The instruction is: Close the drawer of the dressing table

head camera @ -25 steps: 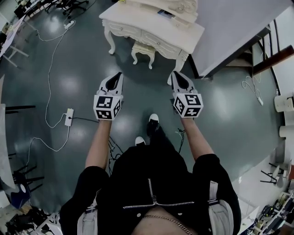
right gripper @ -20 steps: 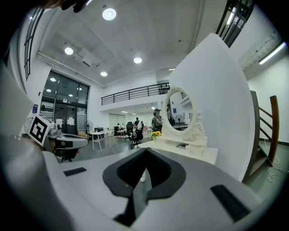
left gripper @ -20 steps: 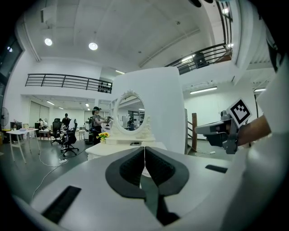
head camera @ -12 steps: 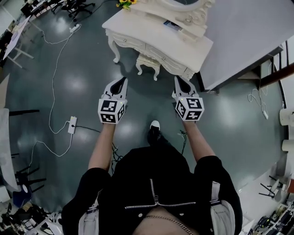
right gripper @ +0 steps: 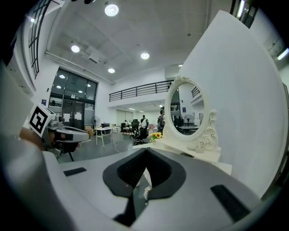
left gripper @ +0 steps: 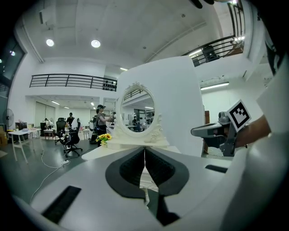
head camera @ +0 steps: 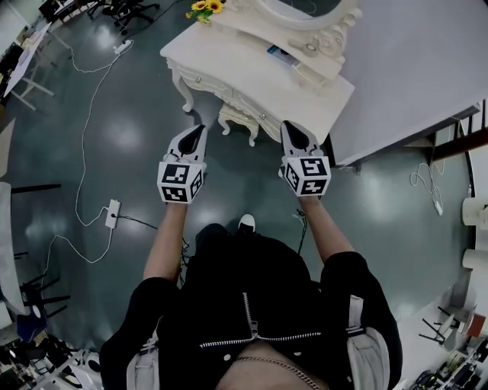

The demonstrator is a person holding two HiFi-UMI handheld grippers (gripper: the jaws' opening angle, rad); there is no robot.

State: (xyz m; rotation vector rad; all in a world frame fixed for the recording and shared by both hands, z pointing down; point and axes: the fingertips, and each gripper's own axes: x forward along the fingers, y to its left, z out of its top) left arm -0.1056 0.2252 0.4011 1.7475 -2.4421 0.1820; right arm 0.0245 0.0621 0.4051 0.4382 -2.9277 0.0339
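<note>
Floor, left: power strip (head camera: 113, 214) with a white cable, on the grey floor, well apart from the furniture.

Dressing table (head camera: 229, 57): white with curved legs, at the top of the head view and ahead of both grippers.
- Drawer fronts (head camera: 219, 86): along the table's near edge. The head view is too small to show which drawer stands out or what lies inside.
- Yellow flowers (head camera: 206, 6): on the table top at its left end.
- Stool (head camera: 238, 120): white, tucked under the table's near edge, between the two grippers.
- Dark flat item (head camera: 279, 52): on the top, beside the mirror base.
- Oval mirror (left gripper: 137, 106): upright at the back in a carved white frame.

Left gripper (left gripper: 144, 153): jaws pressed together with nothing between them. It is held near level, short of the table and touching nothing (head camera: 197, 131).

Right gripper (right gripper: 144, 155): jaws together and empty. Its tip lies just beside the table's right front corner in the head view (head camera: 290, 128), with no contact visible.
</note>
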